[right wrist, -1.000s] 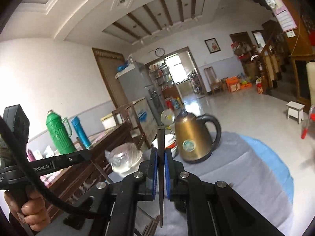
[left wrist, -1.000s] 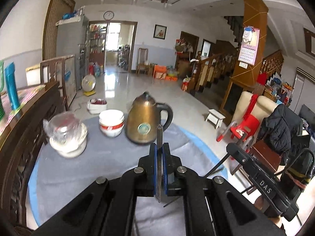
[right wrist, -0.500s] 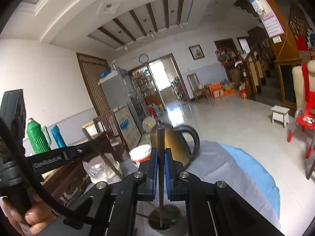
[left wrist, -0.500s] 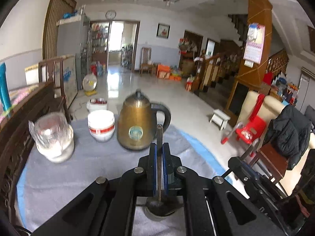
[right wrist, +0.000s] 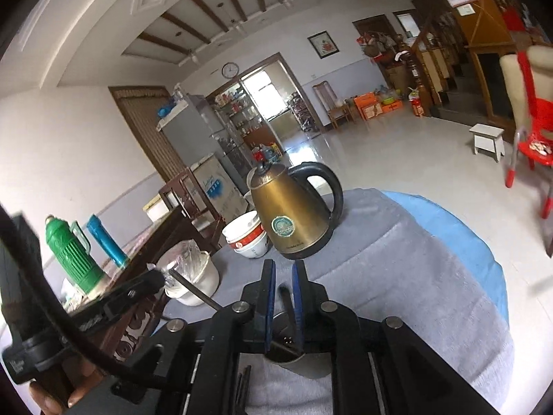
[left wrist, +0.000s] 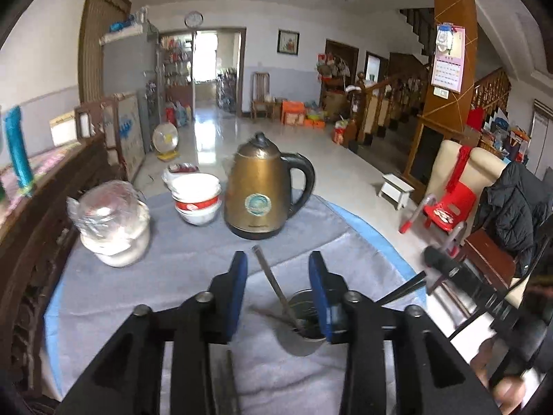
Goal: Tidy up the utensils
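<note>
Low in the centre of the left view, a metal cup (left wrist: 304, 325) on the grey-clothed worktop (left wrist: 172, 276) holds a leaning metal utensil (left wrist: 273, 283). The left hand-held gripper (left wrist: 278, 290) is spread wide, clear of it. The right hand-held gripper (right wrist: 284, 306) is narrowly parted around a dark utensil (right wrist: 288, 307) standing in the cup; contact unclear.

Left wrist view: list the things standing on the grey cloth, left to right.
Wrapped pot → stacked bowls → kettle → metal cup, with a utensil leaning out of it between the open left gripper.
</note>
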The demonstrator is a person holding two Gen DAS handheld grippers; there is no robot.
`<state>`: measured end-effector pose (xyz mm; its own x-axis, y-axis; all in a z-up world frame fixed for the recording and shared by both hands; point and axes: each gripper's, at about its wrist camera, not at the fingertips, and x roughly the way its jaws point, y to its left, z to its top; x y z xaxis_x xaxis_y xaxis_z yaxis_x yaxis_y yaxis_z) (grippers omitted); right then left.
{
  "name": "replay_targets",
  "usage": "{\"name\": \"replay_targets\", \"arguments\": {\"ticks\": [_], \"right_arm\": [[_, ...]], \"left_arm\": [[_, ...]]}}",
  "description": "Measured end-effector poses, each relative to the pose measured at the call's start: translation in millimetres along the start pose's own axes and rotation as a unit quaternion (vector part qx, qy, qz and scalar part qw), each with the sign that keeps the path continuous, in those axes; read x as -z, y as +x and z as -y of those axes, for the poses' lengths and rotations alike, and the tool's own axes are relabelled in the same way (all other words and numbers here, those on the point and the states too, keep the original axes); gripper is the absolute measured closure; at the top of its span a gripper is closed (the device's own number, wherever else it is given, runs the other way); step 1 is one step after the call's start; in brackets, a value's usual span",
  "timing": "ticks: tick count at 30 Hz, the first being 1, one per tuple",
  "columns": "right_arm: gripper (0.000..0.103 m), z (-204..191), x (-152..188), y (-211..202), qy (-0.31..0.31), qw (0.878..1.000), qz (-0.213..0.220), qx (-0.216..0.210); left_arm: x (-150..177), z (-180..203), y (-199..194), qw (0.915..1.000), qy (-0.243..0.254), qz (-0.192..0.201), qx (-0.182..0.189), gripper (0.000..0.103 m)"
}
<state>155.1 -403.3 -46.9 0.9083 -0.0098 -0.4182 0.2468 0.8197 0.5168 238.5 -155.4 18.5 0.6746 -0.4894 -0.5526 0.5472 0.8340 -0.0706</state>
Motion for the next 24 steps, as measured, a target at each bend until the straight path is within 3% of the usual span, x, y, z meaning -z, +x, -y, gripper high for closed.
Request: {"name": "replay_targets", "arguments": {"ticks": [3,4,6,11,15,18,21,24], "right_arm": [[0.065,3,2,-22,0.011,1.0,0.029,-0.002],[0.05,3,2,-29,0.013,0.999,0.04,-0.005],[0.048,3,7,-48,0.01,0.997,0.073,-0.004],[0.052,-4,21,-66,-0.006,0.996,0.083,-0.039],[0.052,-15,47,-48,-0.023,0.998,0.029,-0.048],[0.057,-19,76,-18,-0.018,0.998,-0.04,-0.053],[0.064,-21,105,13,-0.009,0.992,-0.109,-0.055],[0.065,-30,138,44,-0.037,0.984,-0.171,-0.039]], "left_arm": [[14,-15,-18,0.9998,0.001,0.007,-0.021,0.055],[19,-21,-21,0.9996,0.0,0.007,-0.027,0.055],[30,-34,-28,0.9991,-0.007,0.004,-0.041,0.055],[67,-76,-27,0.9959,-0.049,-0.037,-0.066,0.052],[104,-105,-12,0.9887,-0.086,-0.09,-0.083,0.053],[134,-117,3,0.9819,-0.104,-0.137,-0.078,0.053],[164,-123,17,0.9746,-0.113,-0.177,-0.078,0.053],[188,-122,32,0.9679,-0.118,-0.215,-0.057,0.053]]}}
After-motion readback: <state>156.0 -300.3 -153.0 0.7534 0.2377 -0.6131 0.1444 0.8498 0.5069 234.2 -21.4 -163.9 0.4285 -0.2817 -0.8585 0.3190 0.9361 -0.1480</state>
